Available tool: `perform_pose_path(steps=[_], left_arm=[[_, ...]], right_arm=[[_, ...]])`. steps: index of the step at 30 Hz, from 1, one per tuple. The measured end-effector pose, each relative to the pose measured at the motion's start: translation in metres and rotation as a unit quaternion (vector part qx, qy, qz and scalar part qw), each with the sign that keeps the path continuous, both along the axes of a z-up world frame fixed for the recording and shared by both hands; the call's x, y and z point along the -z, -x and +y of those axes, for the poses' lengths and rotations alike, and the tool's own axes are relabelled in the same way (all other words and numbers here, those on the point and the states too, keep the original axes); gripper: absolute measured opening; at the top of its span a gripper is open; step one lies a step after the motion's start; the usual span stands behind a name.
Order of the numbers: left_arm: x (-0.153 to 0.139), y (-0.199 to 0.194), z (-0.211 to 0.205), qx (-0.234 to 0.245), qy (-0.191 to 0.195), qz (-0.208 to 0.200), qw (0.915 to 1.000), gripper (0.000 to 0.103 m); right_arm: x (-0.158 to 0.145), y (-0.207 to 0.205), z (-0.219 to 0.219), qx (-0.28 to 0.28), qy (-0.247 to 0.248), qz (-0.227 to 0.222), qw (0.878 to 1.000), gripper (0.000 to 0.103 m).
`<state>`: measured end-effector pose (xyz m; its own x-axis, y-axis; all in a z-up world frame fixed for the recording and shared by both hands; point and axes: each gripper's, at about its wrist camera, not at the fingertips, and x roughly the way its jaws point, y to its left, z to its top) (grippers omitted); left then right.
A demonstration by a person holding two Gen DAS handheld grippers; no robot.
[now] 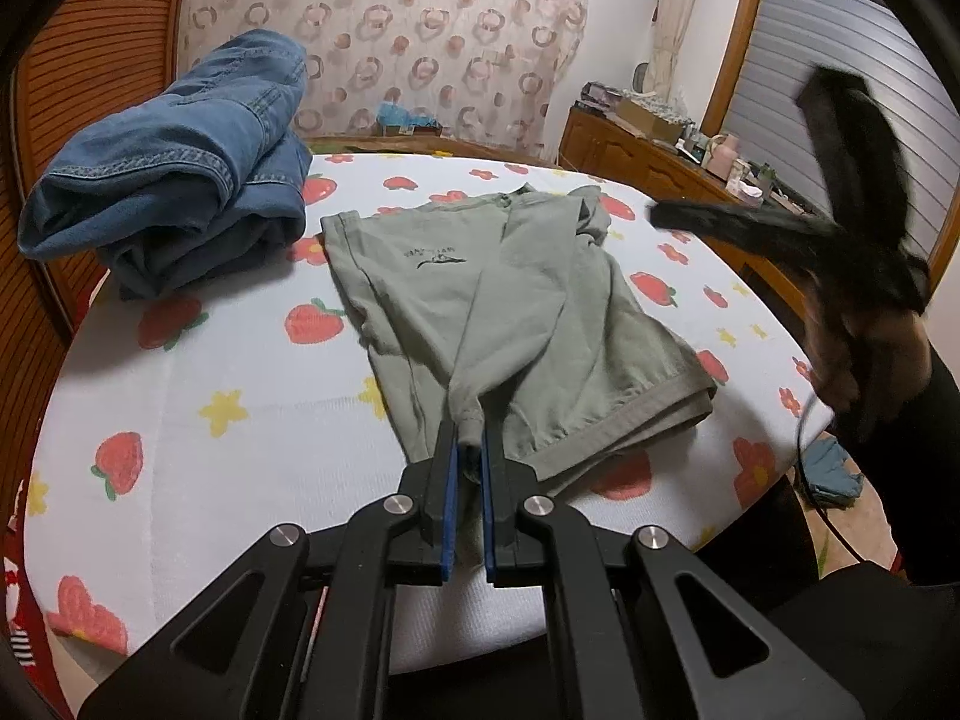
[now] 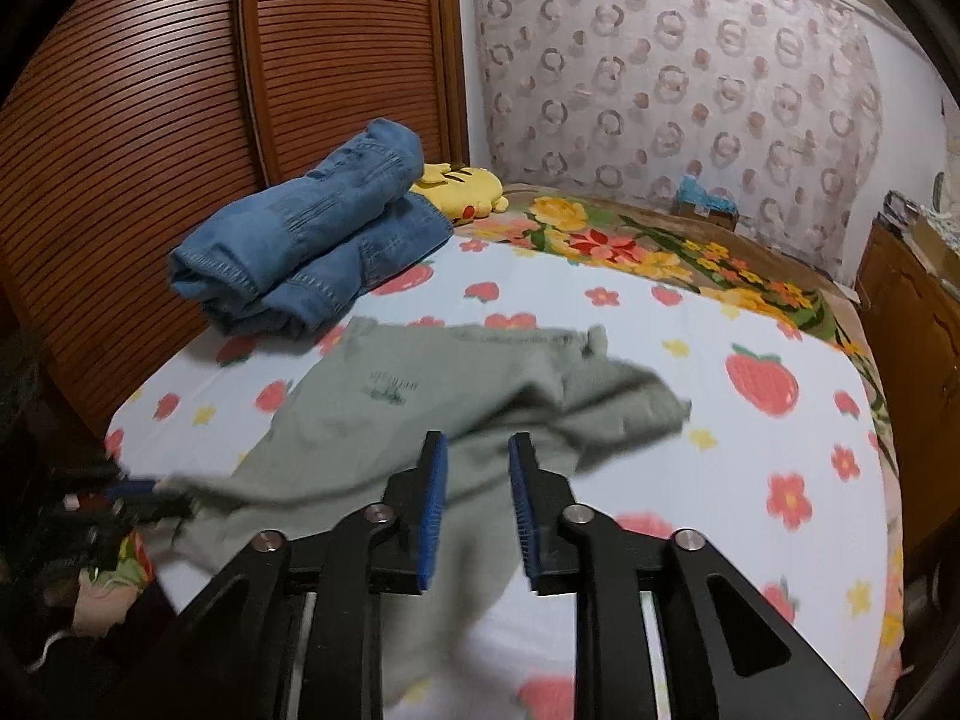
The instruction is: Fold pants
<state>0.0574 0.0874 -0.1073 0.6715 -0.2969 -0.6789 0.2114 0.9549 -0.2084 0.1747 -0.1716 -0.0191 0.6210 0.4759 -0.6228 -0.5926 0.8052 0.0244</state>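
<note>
Grey-green pants (image 1: 510,300) lie partly folded on the strawberry-print bed sheet (image 1: 240,360). My left gripper (image 1: 471,420) is shut on a bunched corner of the pants, and the cloth rises in a ridge from the pile to the blue pads. In the right wrist view the pants (image 2: 420,420) are blurred and spread below my right gripper (image 2: 477,438), which stands open with nothing between its pads. The left gripper (image 2: 138,489) shows at the left edge there, at the cloth's near corner. In the left wrist view the right gripper (image 1: 744,156) is a blurred open V held in a hand.
Folded blue jeans (image 1: 180,168) (image 2: 312,240) are stacked at the back left of the bed, beside a slatted wooden door (image 2: 150,120). A yellow plush toy (image 2: 462,186) and a flowered blanket (image 2: 660,252) lie behind. A cluttered wooden cabinet (image 1: 630,156) stands to the right.
</note>
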Motion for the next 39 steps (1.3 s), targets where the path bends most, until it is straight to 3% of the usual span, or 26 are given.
perform_pose_path(steps=[10,12,14,17,27,32,39], left_arm=[[0.003,-0.001,0.000,0.001,-0.001,0.003,1.0000,0.007],[0.003,-0.001,0.000,0.001,-0.002,0.003,1.0000,0.007],[0.003,-0.001,-0.001,0.002,-0.003,0.004,1.0000,0.007],[0.003,0.000,-0.001,0.002,-0.001,0.003,1.0000,0.007],[0.003,0.002,-0.002,0.001,0.003,-0.001,1.0000,0.007],[-0.003,0.008,-0.003,0.004,0.013,-0.014,0.9998,0.007],[-0.011,0.015,-0.005,0.008,0.031,-0.024,0.9992,0.007]], right_arm=[[0.019,0.065,-0.018,-0.005,0.003,0.015,1.000,0.027],[0.022,0.073,-0.018,-0.004,0.004,0.019,1.000,0.029],[0.025,0.078,-0.019,0.000,0.003,0.022,1.000,0.037],[0.029,0.082,-0.019,0.005,0.004,0.024,1.000,0.048],[0.041,0.087,0.000,-0.005,0.027,0.032,0.999,0.054],[0.047,0.074,0.007,0.035,0.054,0.027,0.998,0.054],[0.035,0.076,-0.020,0.087,0.015,0.015,0.996,0.054]])
